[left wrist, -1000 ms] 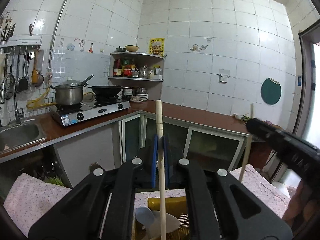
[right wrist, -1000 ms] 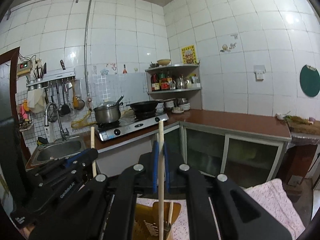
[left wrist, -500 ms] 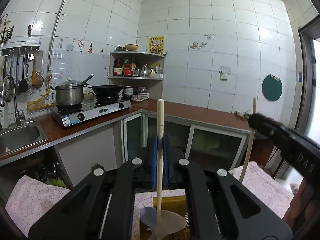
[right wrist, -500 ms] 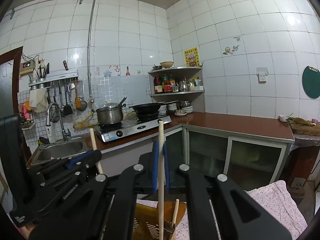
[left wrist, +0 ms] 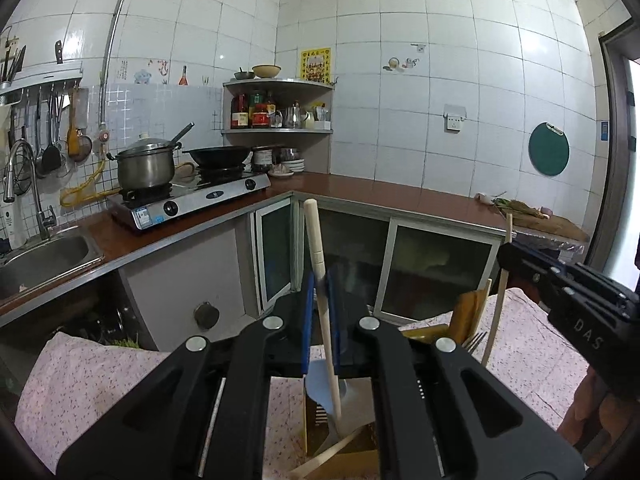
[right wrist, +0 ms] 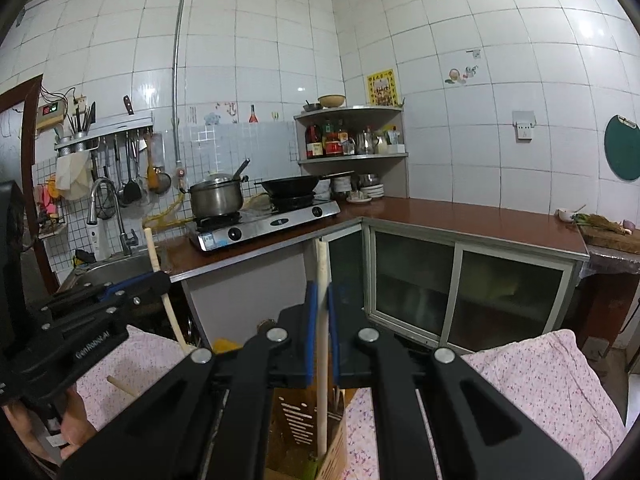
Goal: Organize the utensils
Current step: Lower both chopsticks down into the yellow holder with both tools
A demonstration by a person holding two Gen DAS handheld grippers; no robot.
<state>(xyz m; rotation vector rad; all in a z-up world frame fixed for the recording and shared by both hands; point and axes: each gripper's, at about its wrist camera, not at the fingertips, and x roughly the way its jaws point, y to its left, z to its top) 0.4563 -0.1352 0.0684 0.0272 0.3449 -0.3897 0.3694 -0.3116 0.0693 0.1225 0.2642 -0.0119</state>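
Left tongs (left wrist: 320, 296): clamped on spatula (left wrist: 322, 304)
Right tongs (right wrist: 320, 304): clamped on stick (right wrist: 322, 320)
Tip: keep both upright, lower straight into holder (left wrist: 344, 436), release once seated

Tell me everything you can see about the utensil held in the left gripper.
The spatula has a long, pale, wood-looking handle with a rounded top and a grey-blue blade. It stands nearly upright, leaning slightly, clamped partway along the handle between the blue pads of the left gripper, which is shut on it. Its blade sits inside the wooden utensil holder on the floral cloth.
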